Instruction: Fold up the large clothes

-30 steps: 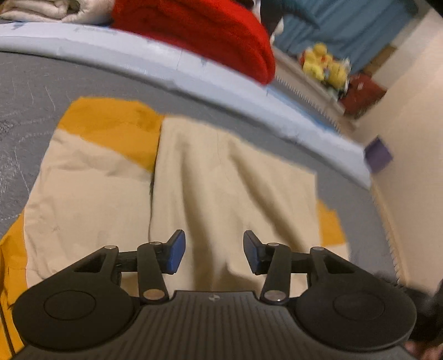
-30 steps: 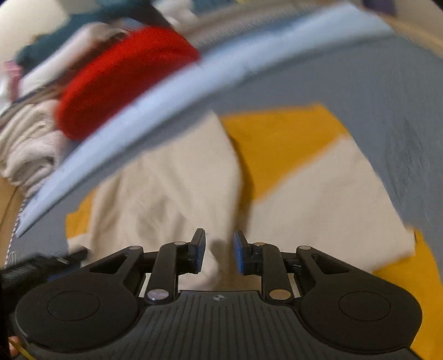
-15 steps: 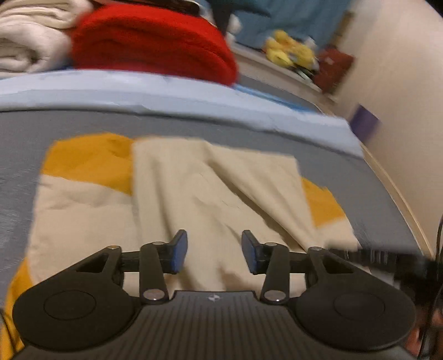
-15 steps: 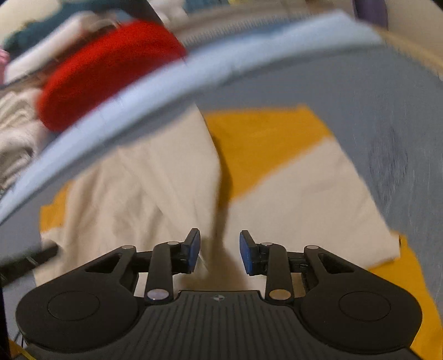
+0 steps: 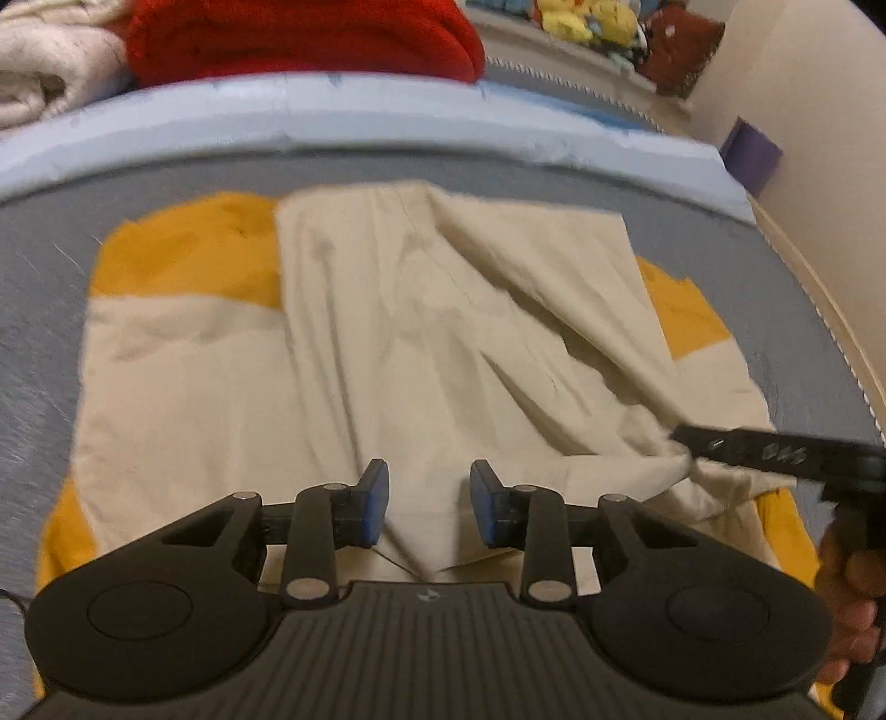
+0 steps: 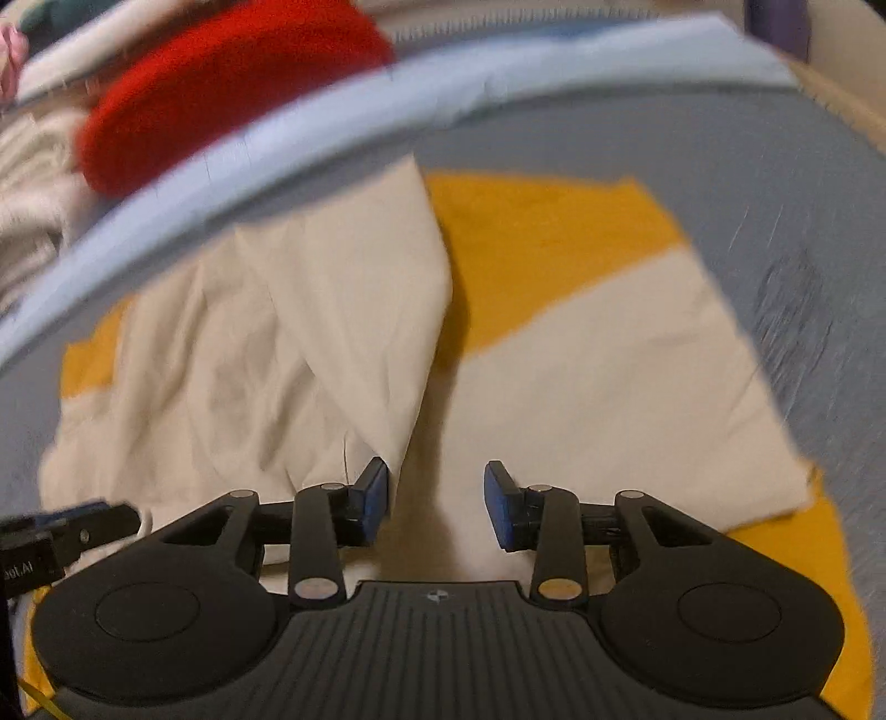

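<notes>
A large cream and yellow garment (image 5: 387, 343) lies spread on the grey bed surface (image 5: 33, 266), its right flap folded over and rumpled. My left gripper (image 5: 426, 507) hovers over the garment's near cream edge; its jaws are closing, a cloth fold lies under the gap, and the pads do not press on it. My right gripper (image 6: 437, 504) is low over the same garment (image 6: 581, 376). Its jaws are opening, and the folded flap's edge (image 6: 398, 443) rests beside the left pad. In the left wrist view, one of the right gripper's fingers (image 5: 736, 446) touches bunched cloth.
A pale blue border (image 5: 332, 105) runs along the far side of the bed. Behind it sit a red blanket (image 5: 299, 33) and cream folded laundry (image 5: 50, 66). A wall with a purple box (image 5: 750, 152) is at the right. A hand (image 5: 847, 587) holds the right tool.
The left jaws have narrowed and the right jaws have widened. The left view has rolled level, the right gripper has entered it, and the folded flap now lies more rumpled.
</notes>
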`<state>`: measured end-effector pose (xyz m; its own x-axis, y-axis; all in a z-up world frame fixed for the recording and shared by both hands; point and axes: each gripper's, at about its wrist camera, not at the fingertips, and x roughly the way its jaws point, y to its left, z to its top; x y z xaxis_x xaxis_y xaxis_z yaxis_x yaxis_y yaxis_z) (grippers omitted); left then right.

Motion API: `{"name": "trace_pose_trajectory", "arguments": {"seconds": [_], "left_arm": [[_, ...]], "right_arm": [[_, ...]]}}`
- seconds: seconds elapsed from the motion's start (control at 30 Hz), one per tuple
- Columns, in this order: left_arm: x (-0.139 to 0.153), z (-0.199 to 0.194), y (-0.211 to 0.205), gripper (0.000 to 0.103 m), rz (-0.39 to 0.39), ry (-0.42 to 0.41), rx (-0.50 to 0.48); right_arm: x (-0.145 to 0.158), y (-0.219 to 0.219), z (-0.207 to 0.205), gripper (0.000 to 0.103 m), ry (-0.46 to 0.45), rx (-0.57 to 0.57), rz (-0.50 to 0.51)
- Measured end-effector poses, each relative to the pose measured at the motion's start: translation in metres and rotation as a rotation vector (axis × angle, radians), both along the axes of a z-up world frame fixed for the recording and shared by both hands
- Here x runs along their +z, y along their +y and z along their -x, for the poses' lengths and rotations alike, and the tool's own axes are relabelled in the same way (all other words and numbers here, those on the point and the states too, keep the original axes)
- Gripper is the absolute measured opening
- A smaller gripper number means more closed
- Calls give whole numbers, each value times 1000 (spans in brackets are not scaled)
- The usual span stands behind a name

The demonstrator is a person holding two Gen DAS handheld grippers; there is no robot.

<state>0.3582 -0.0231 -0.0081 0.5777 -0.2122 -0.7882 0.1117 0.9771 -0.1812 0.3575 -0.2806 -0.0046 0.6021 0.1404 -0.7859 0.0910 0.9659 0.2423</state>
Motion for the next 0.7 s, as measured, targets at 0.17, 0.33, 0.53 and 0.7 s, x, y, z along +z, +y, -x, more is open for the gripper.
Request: {"name": "trace_pose_trajectory", "arguments": {"seconds": [0.17, 0.33, 0.53, 0.7], "left_arm": [[45, 26, 25, 36, -36, -188, 28], [94, 75, 46, 36, -65, -345, -13], [150, 171, 79, 36, -44, -448, 13], [191, 272, 108, 36, -49, -533, -6]], "right_arm": [[50, -13, 27, 38, -209, 6, 23], [109, -24, 82, 38, -475, 64, 98], [181, -76, 199, 38, -634, -32, 28], [209, -103, 327, 37, -773, 3, 86]]}}
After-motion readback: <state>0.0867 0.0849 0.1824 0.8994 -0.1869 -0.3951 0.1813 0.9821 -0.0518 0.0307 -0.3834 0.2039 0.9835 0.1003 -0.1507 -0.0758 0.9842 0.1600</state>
